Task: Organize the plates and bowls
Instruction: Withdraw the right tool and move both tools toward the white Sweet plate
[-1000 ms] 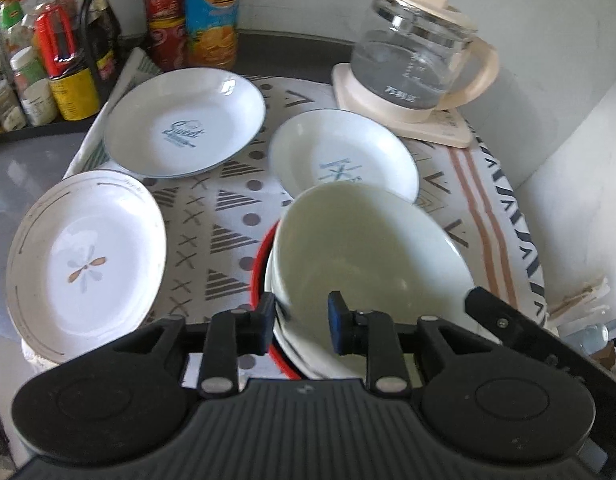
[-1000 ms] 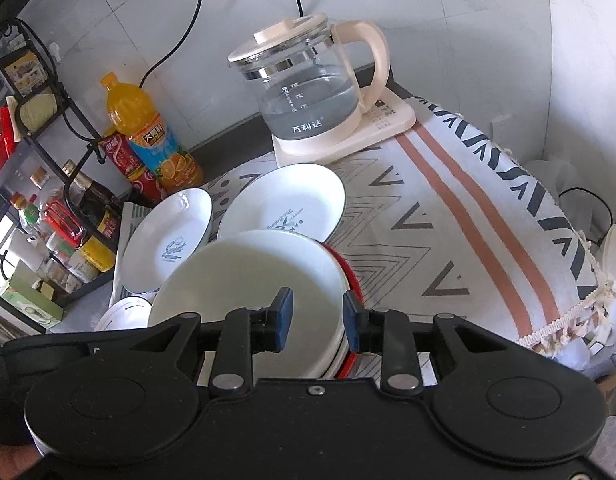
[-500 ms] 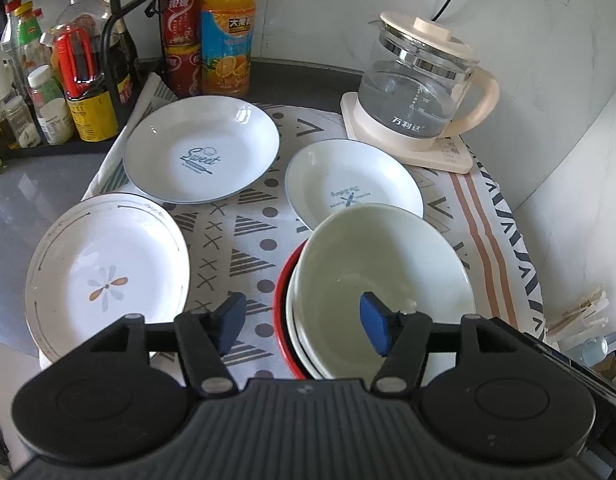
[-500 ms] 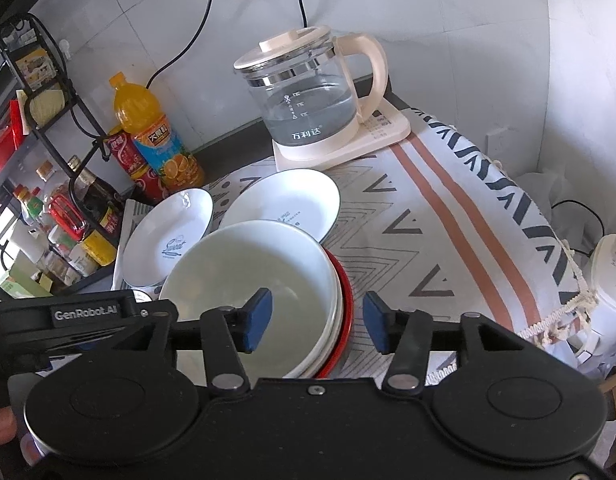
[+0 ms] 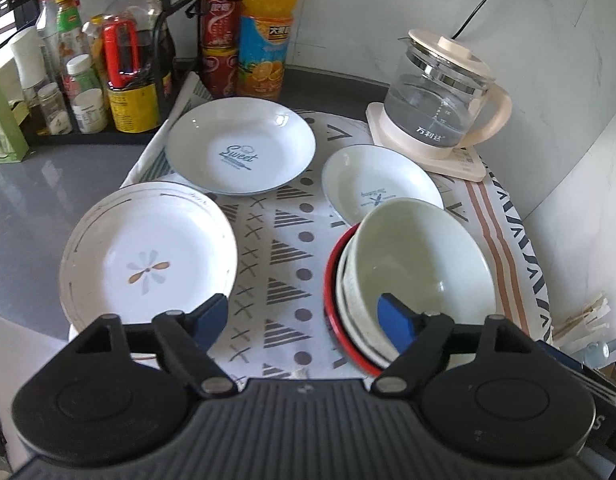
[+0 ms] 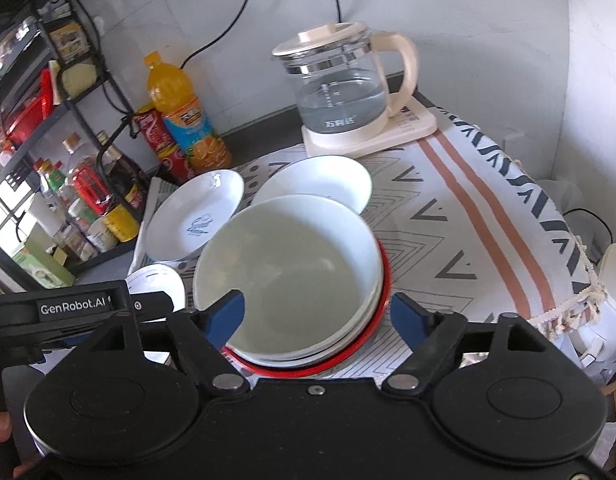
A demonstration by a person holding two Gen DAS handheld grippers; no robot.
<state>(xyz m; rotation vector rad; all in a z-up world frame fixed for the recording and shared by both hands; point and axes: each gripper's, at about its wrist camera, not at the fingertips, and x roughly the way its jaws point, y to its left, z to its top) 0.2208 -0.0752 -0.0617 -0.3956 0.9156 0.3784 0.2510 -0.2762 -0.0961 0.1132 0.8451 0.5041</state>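
Bowls (image 5: 417, 268) sit nested on the cloth (image 5: 284, 256) with three plates (image 5: 148, 256) loose around them, both the left gripper (image 5: 304, 318) and right gripper (image 6: 315, 312) spread and empty, so I'd guess plate stacking comes next, needing a rim pinch.

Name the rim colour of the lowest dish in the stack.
Red rim, clearest in the right wrist view.

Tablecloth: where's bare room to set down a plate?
The striped cloth right of the bowl stack, below the kettle, is bare. A narrow strip runs between the flower plate and the stack. The back left, by the Sweet plate, is crowded.
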